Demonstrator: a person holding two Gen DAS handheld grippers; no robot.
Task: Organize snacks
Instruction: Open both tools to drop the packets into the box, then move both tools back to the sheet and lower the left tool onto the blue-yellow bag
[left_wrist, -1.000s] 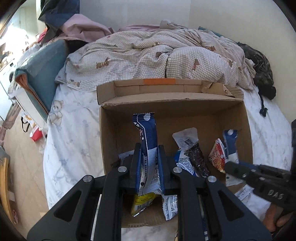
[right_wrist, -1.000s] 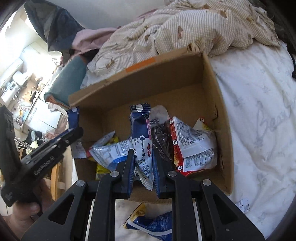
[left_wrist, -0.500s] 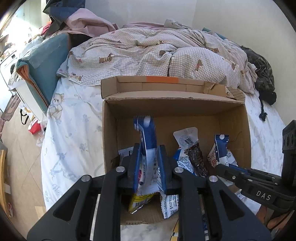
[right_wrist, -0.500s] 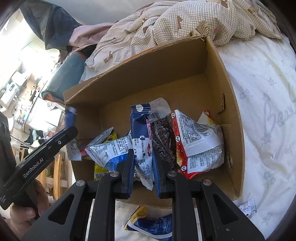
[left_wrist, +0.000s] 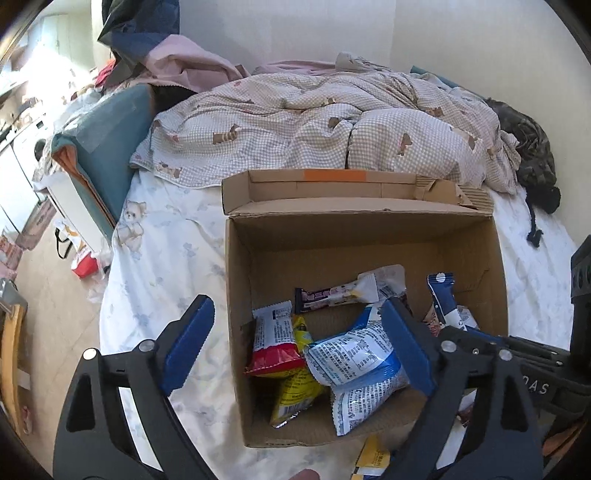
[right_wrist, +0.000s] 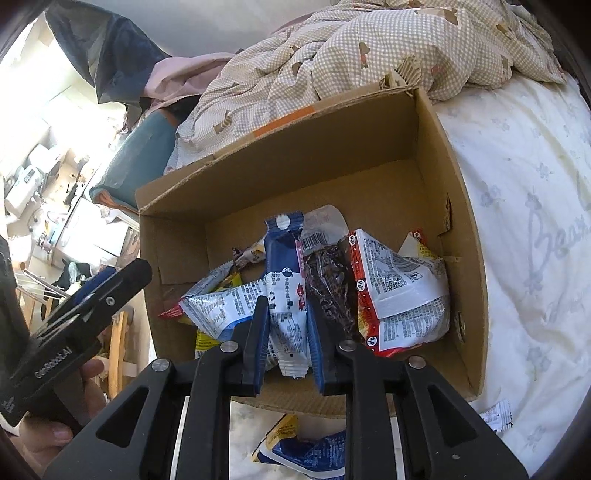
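Left tool (left_wrist: 295, 339) is seen with its blue pads spread wide and nothing between them; half a second ago a tall blue-and-white snack packet was clamped there, so that packet is judged released into the open brown cardboard box (left_wrist: 369, 236). Right tool (right_wrist: 284, 332) is closed on an upright blue-and-white foil snack packet (right_wrist: 286, 280), held over the box's near edge, as it was a second ago. In the box, a heap of mixed packets is noted, a red-and-white crinkled pouch (right_wrist: 399, 295) among them. More packets lie on the white floral bed sheet (left_wrist: 166, 258) before the box. Beyond, a checked beige quilt (left_wrist: 332, 122) is bunched.
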